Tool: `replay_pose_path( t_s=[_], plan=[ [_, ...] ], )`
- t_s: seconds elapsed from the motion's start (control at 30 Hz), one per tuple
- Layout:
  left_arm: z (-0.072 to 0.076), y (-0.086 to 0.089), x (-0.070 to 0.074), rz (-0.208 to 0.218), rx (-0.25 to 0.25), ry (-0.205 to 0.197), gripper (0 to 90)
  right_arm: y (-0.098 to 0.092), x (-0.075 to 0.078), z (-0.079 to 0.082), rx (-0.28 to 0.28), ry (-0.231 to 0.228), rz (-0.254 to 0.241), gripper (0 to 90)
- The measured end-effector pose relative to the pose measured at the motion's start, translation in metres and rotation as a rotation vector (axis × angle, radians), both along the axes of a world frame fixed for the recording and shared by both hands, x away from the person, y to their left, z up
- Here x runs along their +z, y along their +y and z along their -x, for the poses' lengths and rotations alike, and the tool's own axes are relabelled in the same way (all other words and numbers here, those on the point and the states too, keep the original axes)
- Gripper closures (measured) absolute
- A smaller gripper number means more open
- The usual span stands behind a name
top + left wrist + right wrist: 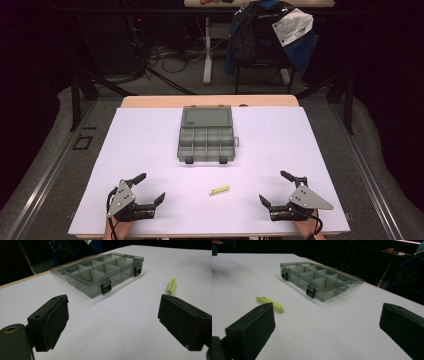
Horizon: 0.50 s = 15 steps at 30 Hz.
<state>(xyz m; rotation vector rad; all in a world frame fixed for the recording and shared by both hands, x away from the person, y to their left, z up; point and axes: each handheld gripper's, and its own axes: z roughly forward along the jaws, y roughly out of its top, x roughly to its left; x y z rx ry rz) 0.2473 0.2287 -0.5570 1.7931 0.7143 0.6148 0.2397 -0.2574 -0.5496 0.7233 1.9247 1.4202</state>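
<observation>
Position of the yellow-green clip [219, 190]: flat on the white tabletop [150, 135], near the front edge, roughly midway between the two hand-held grippers and touching neither. In the left gripper view the clip [171, 286] lies beyond the right-hand jaw; in the right gripper view the clip [269, 304] lies just past the left-hand jaw.

Left hand-held gripper [150, 187]: rests at the near left of the tabletop, jaws spread wide, nothing between them. Its own view [112, 322] shows bare white surface in the gap.

Right hand-held gripper [273, 187]: rests at the near right of the tabletop, jaws likewise spread wide and holding nothing. Its own view [327, 327] shows bare surface between the pads.

Compartment box [206, 136]: grey, translucent, at the middle of the tabletop, farther back than the clip and well apart from it. The lid lies open toward the far side. Two dark latches sit on the near wall. The divided compartments [100, 272] appear empty in both gripper views [317, 277].
</observation>
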Motion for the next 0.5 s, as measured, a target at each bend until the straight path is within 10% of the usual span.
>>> replay_pose_path(
  t_s=[0.5],
  plan=[
    [-0.008, -0.023, 0.008, -0.054, -0.042, 0.069, 9.9, -0.002, -0.001, -0.002, -0.006, 0.019, -0.001, 0.0]
  ],
)
